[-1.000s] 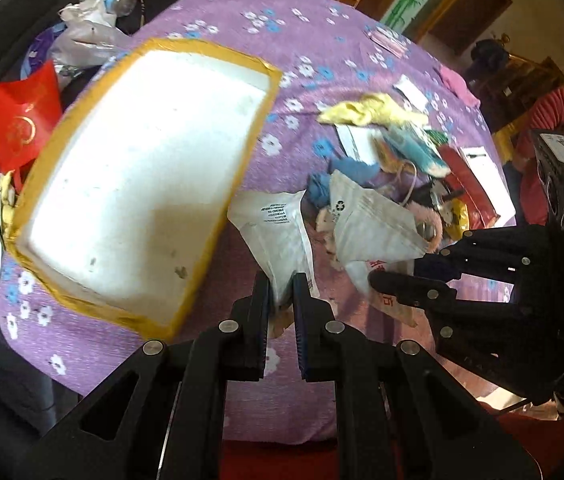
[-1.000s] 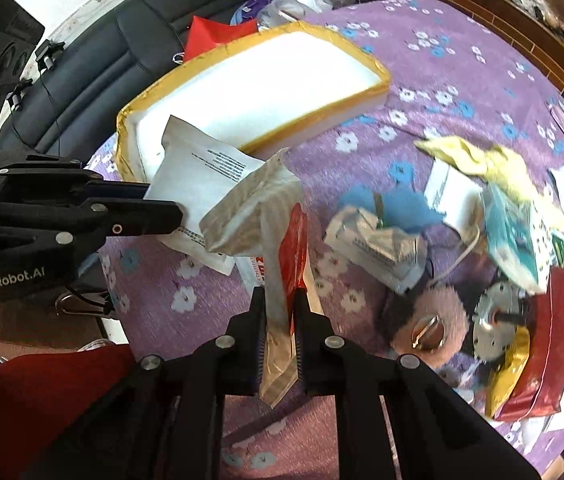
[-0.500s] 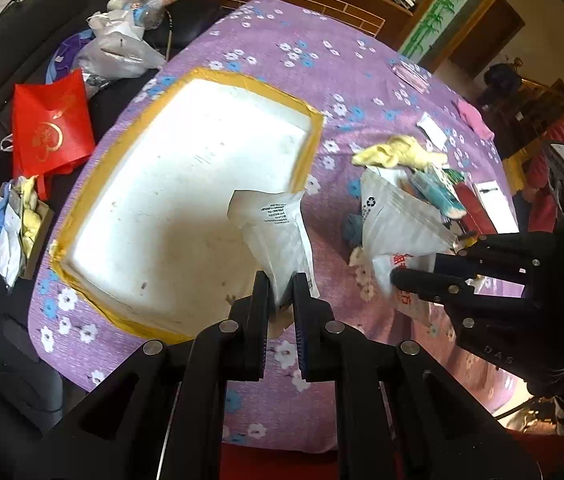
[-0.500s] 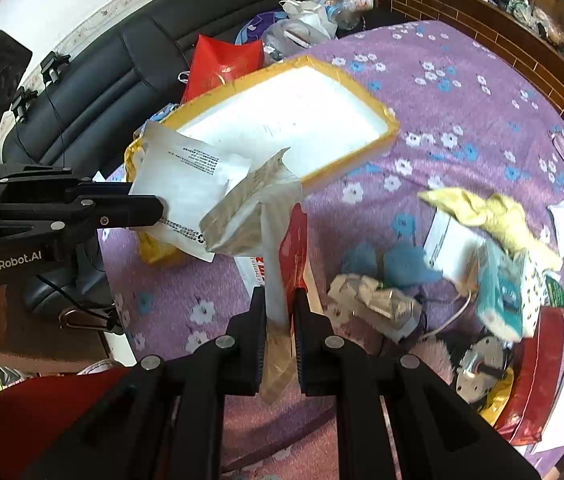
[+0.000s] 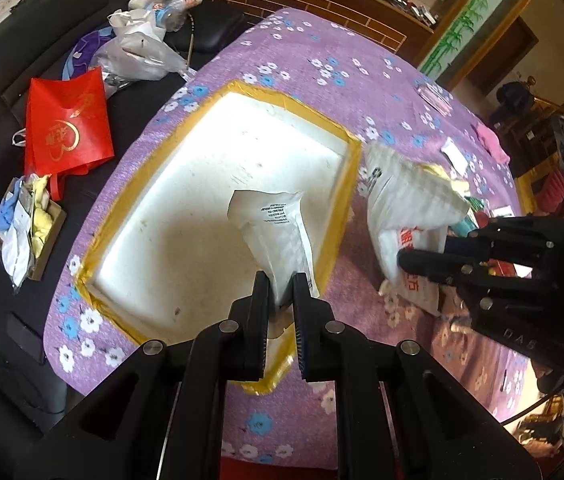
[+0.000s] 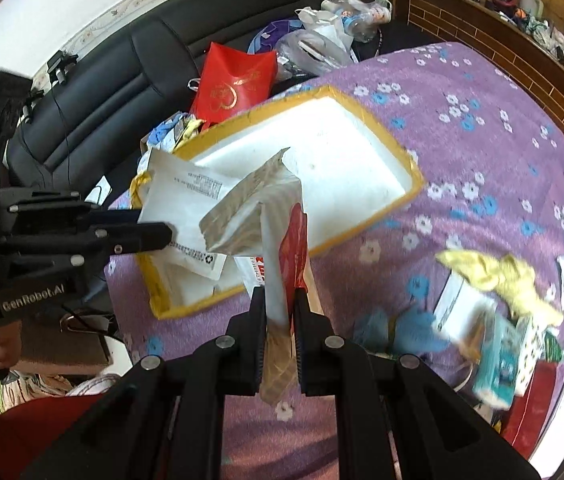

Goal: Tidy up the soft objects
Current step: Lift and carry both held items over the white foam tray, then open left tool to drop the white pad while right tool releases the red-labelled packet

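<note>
Left tool point(image 5: 281, 288) gripping white mailer point(image 5: 272, 232) over foam tray point(image 5: 346, 184); right tool point(image 6: 280, 304) gripping crumpled pouch point(image 6: 256, 216)

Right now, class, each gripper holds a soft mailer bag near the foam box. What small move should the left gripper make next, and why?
Probably open the left gripper and let its white mailer bag drop. The bag already hangs over the white floor of the foam box, inside the yellow-taped rim, so releasing should land it inside. The right gripper, clamping its own bag bundle, hangs nearer the box's edge.
</note>
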